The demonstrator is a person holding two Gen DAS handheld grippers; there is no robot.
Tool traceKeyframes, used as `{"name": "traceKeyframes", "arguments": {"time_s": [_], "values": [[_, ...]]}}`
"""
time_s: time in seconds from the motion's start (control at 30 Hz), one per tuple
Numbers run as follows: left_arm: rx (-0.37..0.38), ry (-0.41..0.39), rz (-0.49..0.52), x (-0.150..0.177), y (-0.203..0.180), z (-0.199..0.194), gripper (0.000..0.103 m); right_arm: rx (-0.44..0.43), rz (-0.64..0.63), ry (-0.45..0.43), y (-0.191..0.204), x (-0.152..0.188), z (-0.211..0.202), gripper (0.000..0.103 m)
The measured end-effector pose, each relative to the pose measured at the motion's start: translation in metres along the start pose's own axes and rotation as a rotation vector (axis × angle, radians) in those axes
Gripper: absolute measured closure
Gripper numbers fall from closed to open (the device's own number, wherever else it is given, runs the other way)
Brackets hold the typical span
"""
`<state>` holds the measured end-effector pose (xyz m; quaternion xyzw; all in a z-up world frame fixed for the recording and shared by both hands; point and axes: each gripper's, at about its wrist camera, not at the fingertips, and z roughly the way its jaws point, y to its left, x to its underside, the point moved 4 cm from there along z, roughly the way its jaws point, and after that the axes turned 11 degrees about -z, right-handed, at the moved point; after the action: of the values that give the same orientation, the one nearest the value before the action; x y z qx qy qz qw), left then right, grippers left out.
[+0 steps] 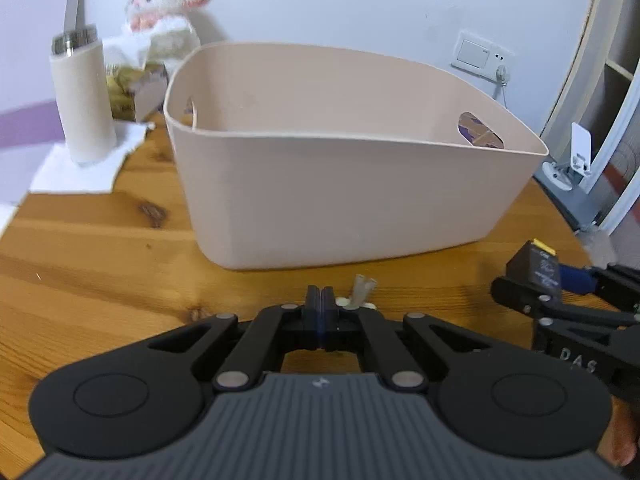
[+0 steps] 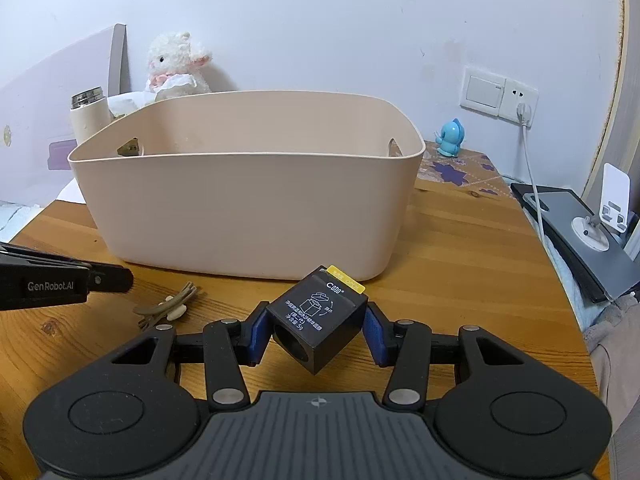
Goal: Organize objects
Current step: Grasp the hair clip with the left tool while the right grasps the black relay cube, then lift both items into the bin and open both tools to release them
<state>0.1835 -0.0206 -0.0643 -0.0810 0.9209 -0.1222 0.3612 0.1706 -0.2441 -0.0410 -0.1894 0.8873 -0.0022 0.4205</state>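
A beige plastic bin [image 1: 332,184] stands on the wooden table [image 1: 100,248]; it also shows in the right wrist view [image 2: 248,208]. My right gripper [image 2: 316,330] is shut on a small black box [image 2: 320,318] with a yellow tab, held tilted in front of the bin; the box also shows in the left wrist view [image 1: 538,268]. My left gripper [image 1: 320,300] is shut and empty, low over the table. An olive hair clip [image 2: 168,306] lies just beyond it; its tip shows beside the left fingers [image 1: 362,286].
A cream thermos [image 1: 82,96] on a white cloth, a plush lamb [image 1: 164,12] and a snack box stand back left. A blue figurine [image 2: 451,136] and purple-flowered mat sit behind the bin. A phone stand [image 2: 600,216] and cable lie off the right edge.
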Motion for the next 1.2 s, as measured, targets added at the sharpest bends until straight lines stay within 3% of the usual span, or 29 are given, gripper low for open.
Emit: {"name": "traceKeyframes", "arguments": {"time_s": [0.1, 0.27, 0.37, 0.5, 0.57, 0.6, 0.9, 1.2], "values": [[0.012, 0.016, 0.003, 0.004, -0.003, 0.004, 0.096, -0.003, -0.003, 0.003, 0.003, 0.002, -0.002, 0.058], [0.028, 0.04, 0.026, 0.011, -0.011, 0.012, 0.076, -0.003, -0.02, 0.011, 0.005, 0.005, -0.004, 0.058], [0.035, 0.061, 0.033, 0.014, -0.01, 0.018, 0.07, -0.002, -0.02, 0.016, 0.004, 0.007, -0.004, 0.058], [0.009, 0.057, 0.043, 0.016, -0.007, 0.024, 0.073, -0.002, -0.016, 0.023, 0.004, 0.007, -0.002, 0.058], [0.009, 0.057, 0.041, 0.015, -0.006, 0.026, 0.089, -0.006, -0.015, 0.022, 0.004, 0.007, -0.003, 0.058], [0.012, 0.06, 0.039, 0.015, -0.006, 0.026, 0.091, -0.006, -0.016, 0.022, 0.005, 0.008, -0.003, 0.058], [0.005, 0.026, 0.058, 0.015, -0.007, 0.015, 0.092, -0.011, -0.014, 0.017, 0.003, 0.006, -0.006, 0.058], [0.033, -0.086, 0.115, -0.007, -0.015, -0.044, 0.092, -0.052, -0.009, -0.034, -0.003, -0.012, -0.032, 0.058]]}}
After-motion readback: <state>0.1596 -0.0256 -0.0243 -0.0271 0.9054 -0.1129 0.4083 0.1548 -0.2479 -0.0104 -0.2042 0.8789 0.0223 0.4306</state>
